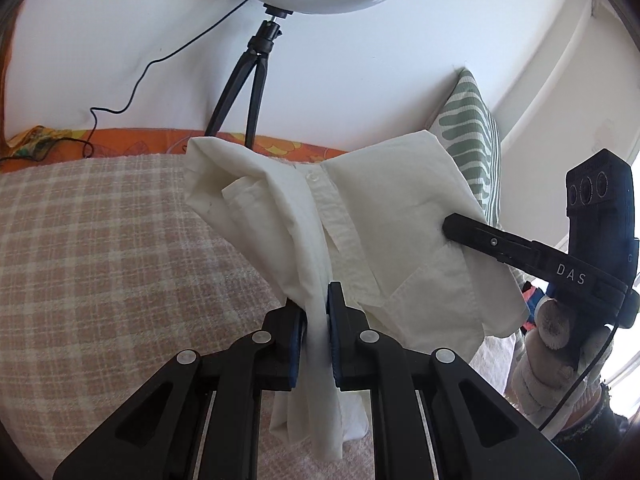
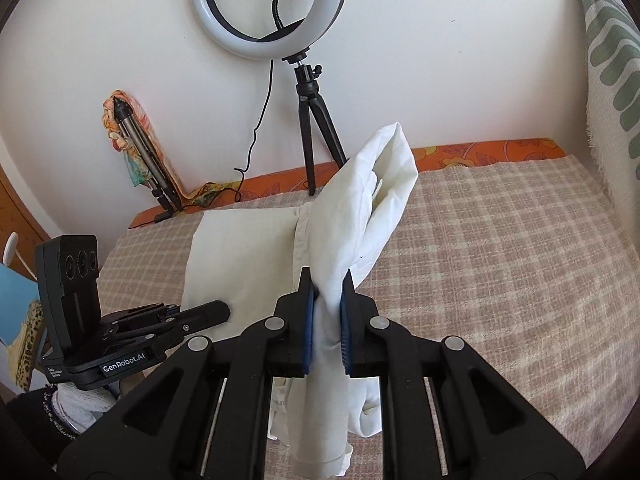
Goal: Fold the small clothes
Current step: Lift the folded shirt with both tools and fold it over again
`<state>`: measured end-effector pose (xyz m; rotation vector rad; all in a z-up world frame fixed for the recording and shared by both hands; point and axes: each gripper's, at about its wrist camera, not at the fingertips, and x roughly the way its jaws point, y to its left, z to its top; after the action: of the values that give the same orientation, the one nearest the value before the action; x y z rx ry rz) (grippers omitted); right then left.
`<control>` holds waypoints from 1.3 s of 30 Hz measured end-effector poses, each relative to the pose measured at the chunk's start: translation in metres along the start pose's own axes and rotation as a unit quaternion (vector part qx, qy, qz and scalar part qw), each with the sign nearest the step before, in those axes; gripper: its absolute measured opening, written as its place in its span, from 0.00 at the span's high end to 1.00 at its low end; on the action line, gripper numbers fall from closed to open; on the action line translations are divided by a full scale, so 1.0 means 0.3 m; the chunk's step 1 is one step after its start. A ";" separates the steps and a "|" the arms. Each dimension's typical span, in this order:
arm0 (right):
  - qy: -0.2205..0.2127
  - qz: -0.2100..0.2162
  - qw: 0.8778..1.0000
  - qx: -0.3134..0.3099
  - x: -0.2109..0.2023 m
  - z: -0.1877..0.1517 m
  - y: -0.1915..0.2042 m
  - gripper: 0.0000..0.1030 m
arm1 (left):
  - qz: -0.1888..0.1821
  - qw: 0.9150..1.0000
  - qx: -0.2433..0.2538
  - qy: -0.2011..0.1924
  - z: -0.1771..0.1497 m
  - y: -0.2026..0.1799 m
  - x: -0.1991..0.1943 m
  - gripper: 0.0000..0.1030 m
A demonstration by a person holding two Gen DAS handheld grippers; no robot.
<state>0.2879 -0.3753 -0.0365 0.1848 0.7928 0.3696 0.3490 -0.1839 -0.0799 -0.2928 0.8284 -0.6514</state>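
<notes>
White shirt (image 1: 360, 216) lifted off checked blanket (image 1: 100, 248), placket running away from camera; left gripper (image 1: 318, 332), right gripper (image 2: 326, 328) both clamping fabric (bunched).

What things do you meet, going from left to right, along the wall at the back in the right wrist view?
Folded tripod wrapped in a colourful cloth → black cable → ring light on its tripod → green-patterned pillow.

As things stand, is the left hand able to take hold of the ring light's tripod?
Probably not yet. The left tongs are shut on the white shirt, which the right tongs also hold, and the tripod stands beyond the shirt, by the wall.
</notes>
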 end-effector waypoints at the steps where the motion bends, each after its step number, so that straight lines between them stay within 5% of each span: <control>1: -0.002 -0.006 1.000 0.000 0.001 0.016 -0.019 0.88 | -0.002 1.000 0.001 0.000 0.012 -0.012 0.020 0.90; 17: -0.019 -0.069 0.997 0.010 0.088 0.180 -0.285 0.89 | 0.019 0.999 0.037 0.002 0.145 -0.172 0.336 0.90; 33: 0.008 -0.138 0.990 0.005 0.205 0.207 -0.394 0.88 | 0.049 0.997 0.049 0.015 0.166 -0.182 0.428 0.90; 39: 0.009 -0.200 0.980 0.019 0.200 0.208 -0.438 0.67 | 0.057 0.997 0.050 0.021 0.162 -0.170 0.415 0.75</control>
<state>0.4048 -0.4742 -0.0721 0.0543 0.8346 -0.0236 0.4266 -0.3030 -0.0969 -0.1401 0.8430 -0.5910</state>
